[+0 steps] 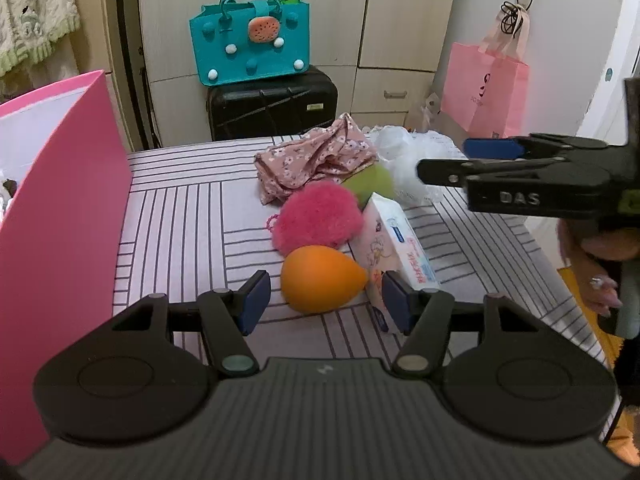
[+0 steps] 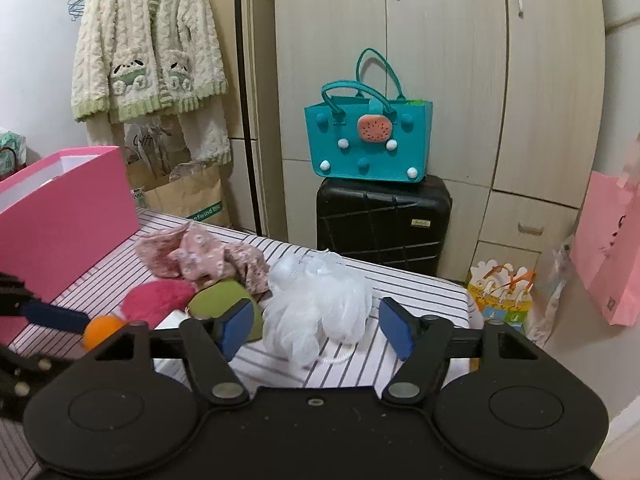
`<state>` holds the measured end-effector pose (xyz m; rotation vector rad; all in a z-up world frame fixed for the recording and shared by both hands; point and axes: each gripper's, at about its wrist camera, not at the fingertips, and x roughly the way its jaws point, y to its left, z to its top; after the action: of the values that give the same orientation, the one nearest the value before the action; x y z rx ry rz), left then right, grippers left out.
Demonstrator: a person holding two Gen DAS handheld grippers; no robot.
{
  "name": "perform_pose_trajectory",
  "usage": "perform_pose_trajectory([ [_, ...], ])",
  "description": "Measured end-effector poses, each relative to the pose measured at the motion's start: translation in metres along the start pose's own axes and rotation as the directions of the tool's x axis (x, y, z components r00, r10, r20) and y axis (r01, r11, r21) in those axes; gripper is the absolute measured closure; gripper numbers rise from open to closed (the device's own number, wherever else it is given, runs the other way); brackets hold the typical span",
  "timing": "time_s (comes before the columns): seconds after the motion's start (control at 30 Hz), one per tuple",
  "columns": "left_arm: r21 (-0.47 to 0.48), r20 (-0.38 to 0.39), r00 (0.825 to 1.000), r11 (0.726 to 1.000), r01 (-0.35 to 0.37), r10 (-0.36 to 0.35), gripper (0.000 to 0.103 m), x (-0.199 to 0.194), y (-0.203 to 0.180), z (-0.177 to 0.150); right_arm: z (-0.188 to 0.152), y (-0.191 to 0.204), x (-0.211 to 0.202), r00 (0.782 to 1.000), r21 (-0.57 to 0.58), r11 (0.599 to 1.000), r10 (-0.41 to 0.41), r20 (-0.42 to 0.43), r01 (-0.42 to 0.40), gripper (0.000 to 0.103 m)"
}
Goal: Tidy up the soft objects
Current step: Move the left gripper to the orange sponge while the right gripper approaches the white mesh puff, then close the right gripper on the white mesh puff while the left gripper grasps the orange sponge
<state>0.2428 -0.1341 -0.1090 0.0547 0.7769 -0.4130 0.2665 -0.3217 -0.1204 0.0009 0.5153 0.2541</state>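
Observation:
An orange egg-shaped sponge (image 1: 320, 284) lies on the striped cloth just ahead of my left gripper (image 1: 325, 300), whose pads stand open and clear of it. Behind the sponge are a fluffy pink puff (image 1: 318, 218), a green sponge (image 1: 370, 184), a white tissue pack (image 1: 394, 248) and a crumpled floral cloth (image 1: 316, 160). My right gripper (image 2: 316, 328) is open, with a white mesh bath puff (image 2: 320, 304) just beyond its pads and untouched. In the left wrist view the right gripper (image 1: 442, 159) reaches in from the right over the white puff (image 1: 404, 156).
A tall pink box (image 1: 60, 200) stands open-topped at the left edge of the striped surface (image 1: 180, 220). Beyond the far edge are a black suitcase (image 2: 380, 224) with a teal bag (image 2: 368, 140) on top, wardrobe doors, and a pink paper bag (image 1: 484, 88) at the right.

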Motion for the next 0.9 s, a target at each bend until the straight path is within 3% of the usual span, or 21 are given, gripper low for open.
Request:
perform_pose_trajectory([
  [0.3, -0.029, 0.001, 1.0, 1.0, 0.005, -0.005, 0.044, 0.011, 0.001, -0.001, -0.002, -0.014, 0.036, 0.998, 0.064, 0.997, 0.053, -0.04, -0.05, 0.029],
  [0.33, -0.033, 0.0, 1.0, 0.999, 0.004, -0.004, 0.044, 0.012, 0.002, -0.001, -0.004, -0.015, 0.038, 0.997, 0.069, 0.996, 0.06, -0.045, -0.056, 0.031],
  [0.4, -0.037, 0.0, 1.0, 0.999, 0.007, -0.007, 0.044, 0.014, 0.003, -0.002, -0.006, -0.014, 0.04, 0.996, 0.063, 0.996, 0.066, -0.053, -0.062, 0.051],
  [0.5, -0.01, -0.011, 1.0, 1.0, 0.012, -0.013, 0.045, 0.017, 0.0, -0.003, -0.01, -0.014, 0.037, 0.997, 0.071, 0.995, 0.07, -0.04, -0.067, 0.064],
  [0.67, -0.004, 0.005, 1.0, 1.0, 0.003, -0.003, 0.045, 0.018, -0.004, -0.003, -0.015, -0.012, 0.025, 0.998, 0.079, 0.996, 0.051, -0.025, -0.049, 0.071],
  [0.9, -0.002, 0.03, 0.999, 1.0, -0.024, 0.024, 0.044, 0.021, -0.007, -0.003, -0.025, -0.004, 0.002, 0.999, 0.089, 0.996, -0.007, -0.032, 0.01, 0.072],
])
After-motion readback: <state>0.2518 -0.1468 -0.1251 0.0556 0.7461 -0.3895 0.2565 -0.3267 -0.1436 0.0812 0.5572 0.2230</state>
